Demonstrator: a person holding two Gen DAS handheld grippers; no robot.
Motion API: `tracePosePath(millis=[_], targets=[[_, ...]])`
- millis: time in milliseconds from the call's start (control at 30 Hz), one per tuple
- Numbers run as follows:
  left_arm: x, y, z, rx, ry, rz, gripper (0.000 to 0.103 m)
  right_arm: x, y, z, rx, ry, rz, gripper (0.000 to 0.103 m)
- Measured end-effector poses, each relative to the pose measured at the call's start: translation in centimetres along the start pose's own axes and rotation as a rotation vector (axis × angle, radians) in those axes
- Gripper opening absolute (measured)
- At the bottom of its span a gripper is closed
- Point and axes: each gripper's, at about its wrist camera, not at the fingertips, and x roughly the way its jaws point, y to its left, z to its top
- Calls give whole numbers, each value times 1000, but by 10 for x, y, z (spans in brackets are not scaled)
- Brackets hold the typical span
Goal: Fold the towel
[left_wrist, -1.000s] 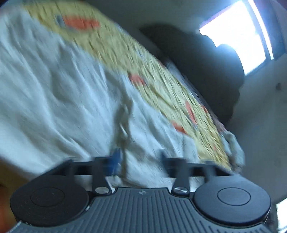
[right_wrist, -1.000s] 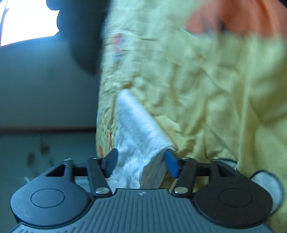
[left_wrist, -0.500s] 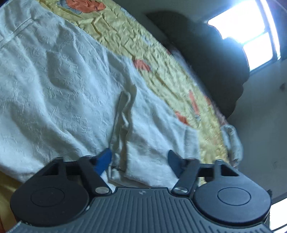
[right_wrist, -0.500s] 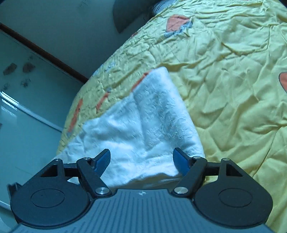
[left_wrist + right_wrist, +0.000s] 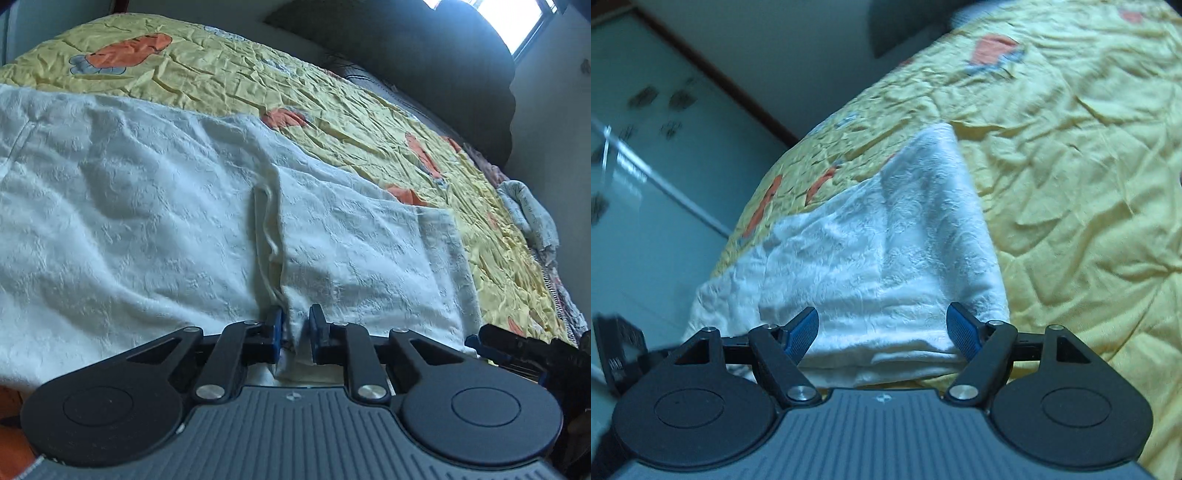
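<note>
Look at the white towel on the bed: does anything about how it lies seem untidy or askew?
Yes. The towel is rumpled, and a bunched ridge of cloth runs up its middle from the left gripper, whose jaws pinch it. Its far corner tapers crookedly.

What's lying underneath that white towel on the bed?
The white textured towel lies on a crumpled yellow bedspread with orange patches, which shows all around it. Anything under the towel's middle is covered. The left gripper pinches its near edge; the right gripper is open.
</note>
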Motion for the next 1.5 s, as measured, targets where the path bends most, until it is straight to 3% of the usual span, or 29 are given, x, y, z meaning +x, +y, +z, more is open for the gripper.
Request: tracePosePath(millis=[33,100,167,267,300,467,567,667,800,967,1100,1367,1433,1500], targets=[[-1,-2,-1,12,-6,7,19,0,4,2,-11,10,-15,76],[-8,-4,-3,18,-25,1,33,-3,13,6,-26,20,-48,76],[-27,-2,-5,4,-83,8,37,-9,24,8,-59,16,-33,78],[-66,22,-10,-100,-192,40,69,-11,50,6,-169,1,20,78],[-80,35,-14,-155,-240,76,75,-9,63,3,-229,-3,22,78],[-142,111,-34,-464,-425,230,77,30,139,-24,-588,31,22,78],[-159,150,-45,-636,-445,254,81,60,178,-47,-727,92,92,77],[-170,171,-52,-718,-459,275,81,91,214,-68,-829,147,126,77],[-185,183,-58,-723,-493,353,81,118,253,-93,-978,148,148,77],[-213,192,-56,-655,-525,553,81,156,292,-123,-1125,164,169,77],[-234,193,-56,-584,-570,660,81,180,317,-135,-1194,129,151,77],[-233,205,-61,-611,-537,630,82,215,348,-144,-1260,73,85,82],[-230,207,-63,-624,-531,596,82,218,353,-145,-1277,49,67,82],[-225,209,-62,-659,-530,509,82,214,351,-147,-1295,19,70,81]])
